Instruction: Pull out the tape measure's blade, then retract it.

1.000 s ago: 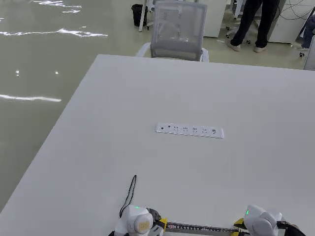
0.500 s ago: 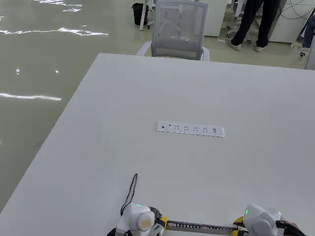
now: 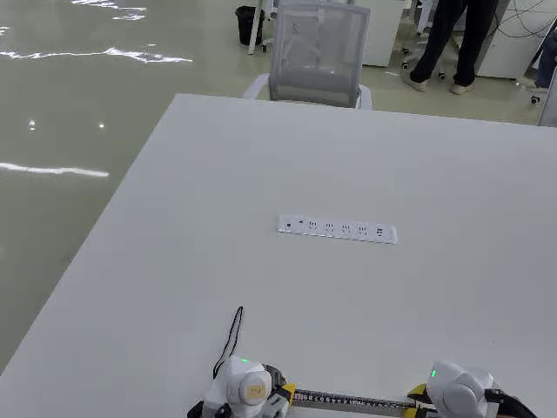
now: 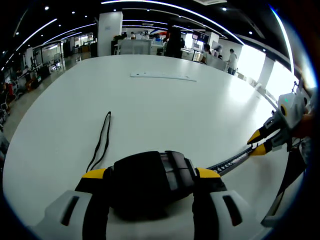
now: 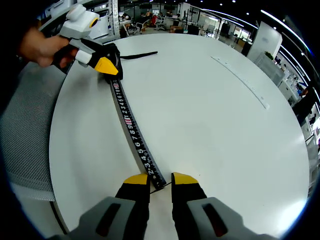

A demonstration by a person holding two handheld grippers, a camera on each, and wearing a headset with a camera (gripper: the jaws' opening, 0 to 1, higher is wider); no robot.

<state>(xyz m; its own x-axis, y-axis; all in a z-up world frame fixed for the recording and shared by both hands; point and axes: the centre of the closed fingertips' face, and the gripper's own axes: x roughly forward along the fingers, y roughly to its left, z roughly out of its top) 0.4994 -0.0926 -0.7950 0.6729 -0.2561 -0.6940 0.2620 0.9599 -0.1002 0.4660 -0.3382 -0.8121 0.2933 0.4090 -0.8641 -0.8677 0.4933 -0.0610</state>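
My left claw point(image 4: 150, 174) covers the sides and underside of the tape measure point(image 4: 145, 190), so any markings there are hidden. The blade point(image 5: 129, 125) ends between the tips of my right claw point(image 5: 160, 180); whether they pinch it, I cannot tell. Seen from my head, the picture's lower edge cuts both claws off, and the blade's numbers between them are too small to read.

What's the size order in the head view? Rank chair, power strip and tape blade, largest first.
1. Chair, largest.
2. Power strip and tape blade: alike in length, the blade thinner and nearer the camera, so unranked.
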